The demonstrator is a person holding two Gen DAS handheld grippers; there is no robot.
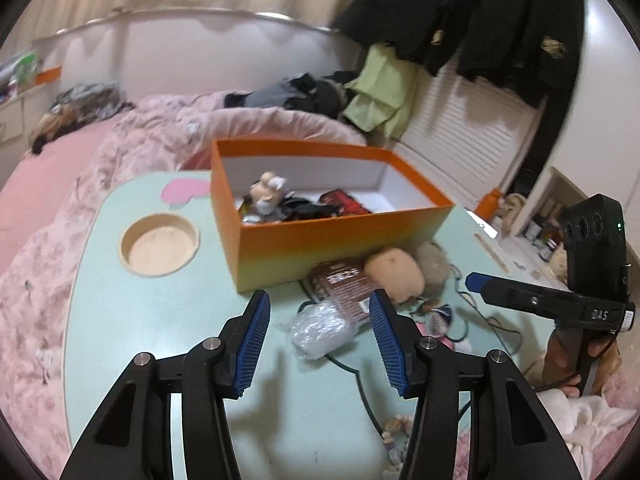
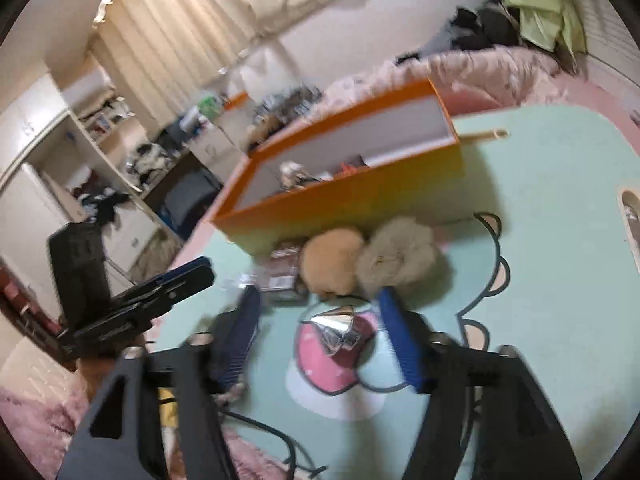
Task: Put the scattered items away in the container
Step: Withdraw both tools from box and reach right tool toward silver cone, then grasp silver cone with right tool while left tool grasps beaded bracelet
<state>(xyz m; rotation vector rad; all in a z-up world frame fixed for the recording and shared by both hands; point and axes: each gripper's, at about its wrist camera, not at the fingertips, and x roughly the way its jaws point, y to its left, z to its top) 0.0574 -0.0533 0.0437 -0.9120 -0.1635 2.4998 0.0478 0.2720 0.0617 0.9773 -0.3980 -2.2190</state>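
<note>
Two grippers hover over the tabletop (image 1: 168, 320), jaws spread and empty. Beyond the left gripper (image 1: 318, 306) lie a clear bag (image 1: 320, 330) and the orange box (image 1: 340, 240). Between the right gripper's (image 2: 316, 304) jaws sits crumpled foil (image 2: 336, 328), with two fluffy toys (image 2: 360, 260) just ahead.

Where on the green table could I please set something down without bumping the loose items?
The bare patch of table between the round wooden recess and the orange box is free, and so is the far right side beyond the grey pompom. It is crowded in front of the box: brown packet, clear bag, tan plush, silver wrapper and cables.
</note>
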